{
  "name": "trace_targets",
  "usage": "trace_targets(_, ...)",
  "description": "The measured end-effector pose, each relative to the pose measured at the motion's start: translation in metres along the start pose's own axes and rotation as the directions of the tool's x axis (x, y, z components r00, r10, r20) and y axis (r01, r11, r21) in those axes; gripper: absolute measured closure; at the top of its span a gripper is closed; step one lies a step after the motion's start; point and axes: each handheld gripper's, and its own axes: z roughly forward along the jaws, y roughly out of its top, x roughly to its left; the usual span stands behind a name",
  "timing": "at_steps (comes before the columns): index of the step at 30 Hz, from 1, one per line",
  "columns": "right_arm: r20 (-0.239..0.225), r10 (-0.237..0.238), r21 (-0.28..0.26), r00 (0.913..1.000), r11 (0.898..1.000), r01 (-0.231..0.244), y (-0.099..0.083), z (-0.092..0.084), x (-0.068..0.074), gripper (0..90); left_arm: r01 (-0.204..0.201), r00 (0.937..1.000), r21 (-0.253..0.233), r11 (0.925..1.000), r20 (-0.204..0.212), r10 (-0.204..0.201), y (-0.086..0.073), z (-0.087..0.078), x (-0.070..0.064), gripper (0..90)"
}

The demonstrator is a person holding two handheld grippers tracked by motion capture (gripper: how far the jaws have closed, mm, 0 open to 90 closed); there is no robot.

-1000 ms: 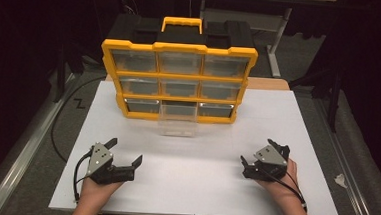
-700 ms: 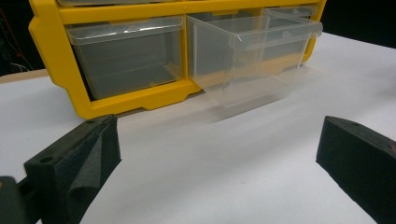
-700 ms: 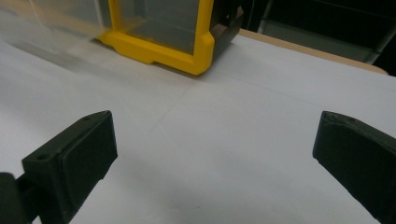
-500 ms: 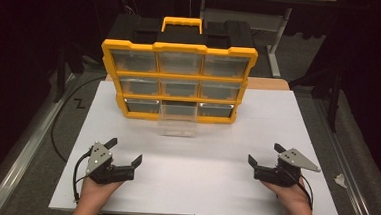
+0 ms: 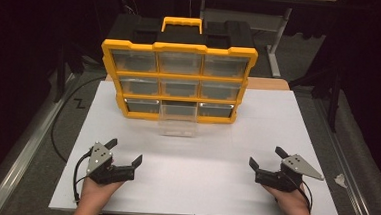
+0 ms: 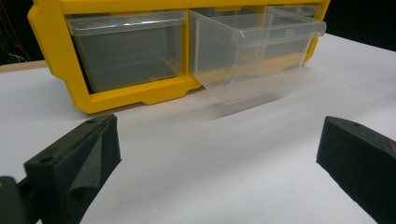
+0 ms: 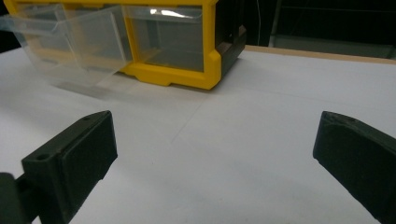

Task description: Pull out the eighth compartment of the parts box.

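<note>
Resting low near the front edge of the worktop [image 5: 194,183], your left gripper [image 5: 125,157] and right gripper [image 5: 266,159] sit toward the front left and front right corners, well apart from each other and from the organiser [image 5: 177,81]. Both have their jaws spread wide and hold nothing; in each gripper view the two black pads frame bare white surface. That reads as a ready pose: both point toward the organiser, and either could go to the drawer [image 5: 177,119]. The drawer is the middle one of the bottom row, pulled partly out toward you and tipping down at its front, while the organiser stands at the middle of the back edge with its other drawers pushed in. From the left gripper view the drawer [image 6: 252,56] looks clear and empty, its lip standing proud of the yellow frame; from the right gripper view [image 7: 70,42] its left end is cut off. Whether its back is caught in the frame or close to slipping free, you cannot tell. The upper drawers' contents are hard to make out through the cloudy plastic, and the organiser's rear is hidden.
</note>
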Motion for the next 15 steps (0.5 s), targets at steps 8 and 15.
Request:
trace_targets(8,0.007,-0.006,0.011,1.0,1.0,0.006,-0.0008,-0.0019,-0.0028,0.8,-0.013,0.9999,0.005,0.9999,0.0,0.013,-0.0001,0.0007,-0.0021,0.5)
trace_targets(15,0.02,-0.025,0.014,0.9995,1.0,0.025,-0.0002,-0.0023,-0.0007,0.8,-0.012,0.9999,0.003,0.9999,0.001,0.012,-0.0001,0.0001,-0.0007,0.3)
